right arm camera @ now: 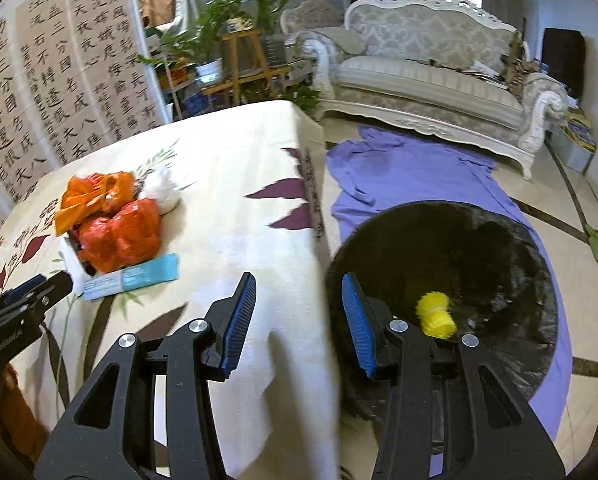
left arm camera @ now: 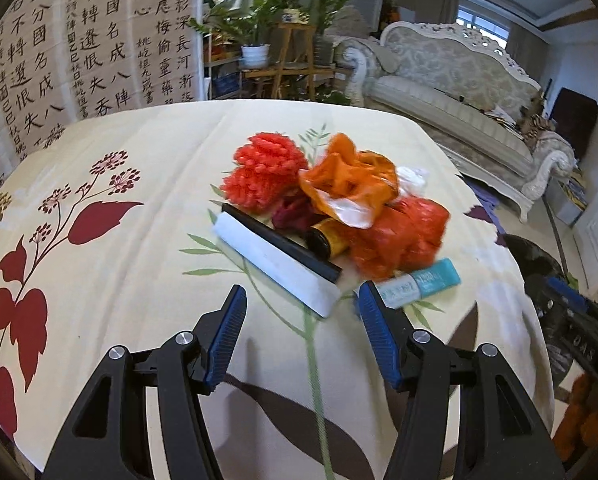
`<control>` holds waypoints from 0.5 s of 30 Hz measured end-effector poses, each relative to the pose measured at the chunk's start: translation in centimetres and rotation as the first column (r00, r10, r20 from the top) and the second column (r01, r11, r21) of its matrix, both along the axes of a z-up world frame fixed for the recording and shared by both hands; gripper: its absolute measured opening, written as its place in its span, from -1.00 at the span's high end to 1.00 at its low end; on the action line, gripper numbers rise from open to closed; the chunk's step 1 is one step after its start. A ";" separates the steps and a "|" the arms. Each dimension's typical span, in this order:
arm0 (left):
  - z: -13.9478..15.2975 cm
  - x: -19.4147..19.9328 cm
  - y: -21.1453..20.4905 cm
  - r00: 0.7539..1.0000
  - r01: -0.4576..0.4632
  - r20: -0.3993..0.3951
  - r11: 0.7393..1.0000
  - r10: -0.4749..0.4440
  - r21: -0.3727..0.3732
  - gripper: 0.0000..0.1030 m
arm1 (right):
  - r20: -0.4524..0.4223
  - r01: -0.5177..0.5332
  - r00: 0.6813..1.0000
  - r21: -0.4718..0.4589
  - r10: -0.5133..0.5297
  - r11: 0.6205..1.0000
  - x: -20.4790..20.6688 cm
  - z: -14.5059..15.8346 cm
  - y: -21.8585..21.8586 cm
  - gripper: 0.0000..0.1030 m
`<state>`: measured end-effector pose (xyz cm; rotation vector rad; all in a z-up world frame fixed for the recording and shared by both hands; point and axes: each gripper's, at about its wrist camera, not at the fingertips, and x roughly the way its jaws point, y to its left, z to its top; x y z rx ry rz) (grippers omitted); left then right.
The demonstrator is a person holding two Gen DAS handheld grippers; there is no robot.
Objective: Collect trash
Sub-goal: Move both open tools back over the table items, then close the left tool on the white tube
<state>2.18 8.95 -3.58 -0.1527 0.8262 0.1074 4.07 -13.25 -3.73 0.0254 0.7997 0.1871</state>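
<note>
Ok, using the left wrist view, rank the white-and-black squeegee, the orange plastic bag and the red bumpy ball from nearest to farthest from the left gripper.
Measured from the left gripper:
1. White-and-black squeegee, lying just ahead of the fingertips on the tablecloth.
2. Orange plastic bag, on top of the pile, to the right.
3. Red bumpy ball, at the pile's far left.

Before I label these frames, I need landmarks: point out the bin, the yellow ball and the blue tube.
bin (right arm camera: 499,232): right wrist view, dark liner wall.
yellow ball (right arm camera: 437,316): right wrist view, its middle.
blue tube (left arm camera: 421,282): left wrist view, mid-body.
</note>
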 end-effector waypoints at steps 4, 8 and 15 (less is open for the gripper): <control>-0.2 1.0 0.4 1.000 -0.014 -0.009 1.000 0.014 0.007 -0.12 | -0.004 -0.024 1.000 -0.002 0.024 1.000 0.2 -0.1 1.3 0.15; -0.6 2.0 0.8 0.999 -0.019 -0.033 1.000 0.019 0.000 -0.12 | -0.011 -0.038 0.999 -0.007 0.038 0.999 0.5 -0.2 1.9 0.15; -1.1 2.8 1.2 0.997 -0.025 -0.069 1.000 0.024 -0.008 -0.22 | -0.025 -0.042 0.999 -0.009 0.042 0.999 0.6 -0.6 2.2 0.15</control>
